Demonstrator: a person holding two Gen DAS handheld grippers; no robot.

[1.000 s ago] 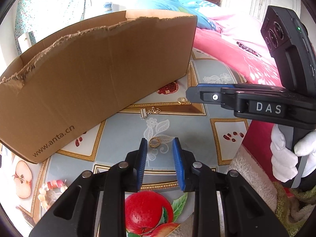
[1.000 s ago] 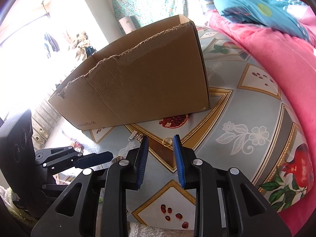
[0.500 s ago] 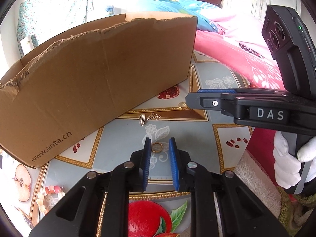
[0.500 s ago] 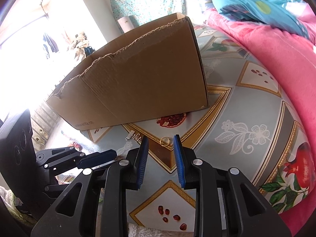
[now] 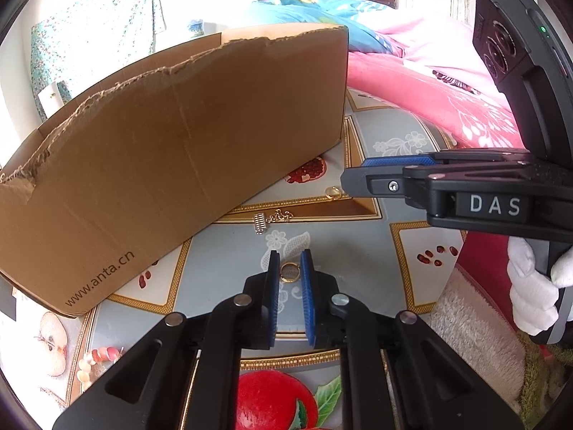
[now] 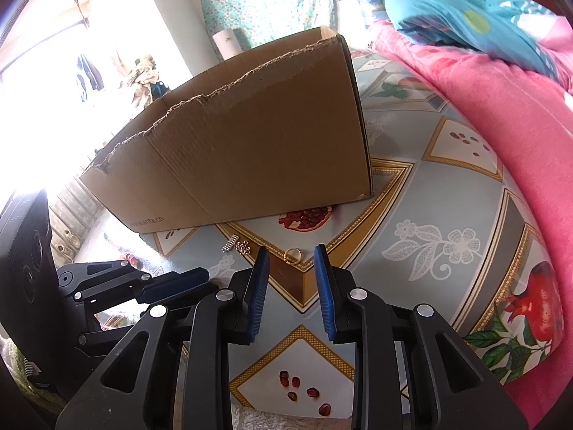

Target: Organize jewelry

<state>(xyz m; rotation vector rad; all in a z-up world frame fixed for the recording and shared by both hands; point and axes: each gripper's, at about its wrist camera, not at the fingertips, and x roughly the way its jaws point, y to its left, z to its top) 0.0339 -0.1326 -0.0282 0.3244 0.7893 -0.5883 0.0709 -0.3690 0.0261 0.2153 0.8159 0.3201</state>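
The left gripper (image 5: 290, 268) has its blue ribbed pads narrowed about a small gold ring (image 5: 290, 272) lying flat on the fruit-patterned tablecloth (image 5: 229, 265) — the pads flank it closely, though firm contact cannot be confirmed, so the ring is judged about to be pinched rather than secured. The right gripper (image 6: 290, 256) hangs clear with jaws parted and empty, aimed at a second gold ring (image 6: 292, 254) near the torn brown cardboard box (image 6: 250, 150) — the likely receptacle, hence both tools working just beside its front wall.
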